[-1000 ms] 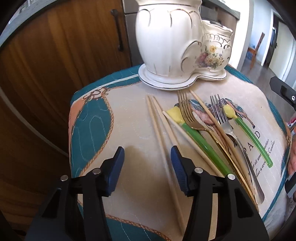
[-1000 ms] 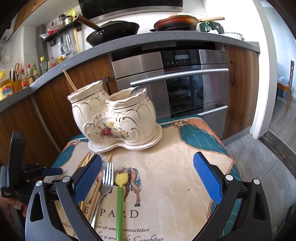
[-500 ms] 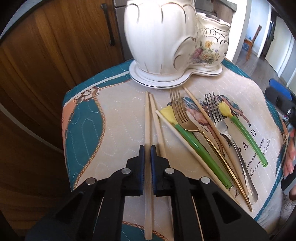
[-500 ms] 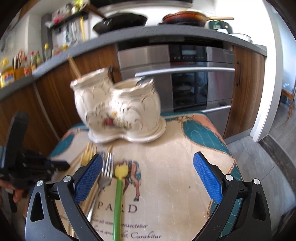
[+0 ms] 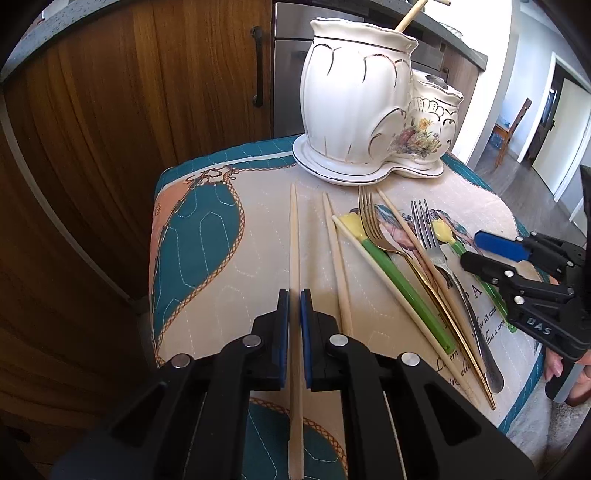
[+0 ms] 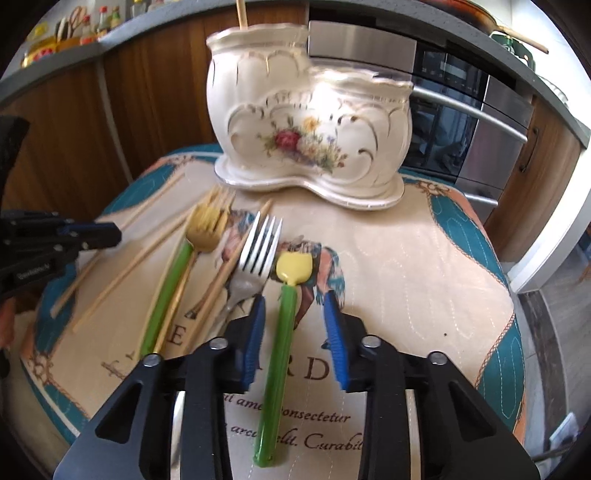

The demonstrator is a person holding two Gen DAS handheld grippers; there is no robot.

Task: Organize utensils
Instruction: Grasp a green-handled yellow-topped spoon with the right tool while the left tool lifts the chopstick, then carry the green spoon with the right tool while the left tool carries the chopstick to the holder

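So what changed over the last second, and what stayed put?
The left gripper closed on the leftmost chopstick and holds it. The right gripper came down over the green-handled spatula; its fingers have just been closing around the handle, but still stand apart from it. The forks, the other chopsticks and the ceramic holder stayed where they were.

On the quilted cloth (image 5: 207, 236) lie 4 loose chopsticks (image 5: 294, 258), with 1 more chopstick (image 5: 406, 16) standing in the holder. There are 2 forks: 1 gold fork (image 5: 373, 229) and 1 silver fork (image 5: 428, 236). 2 green-handled spatulas with yellow heads (image 6: 280, 332) lie among them. 1 white ceramic holder (image 5: 354, 103) with 2 compartments stands at the far edge.
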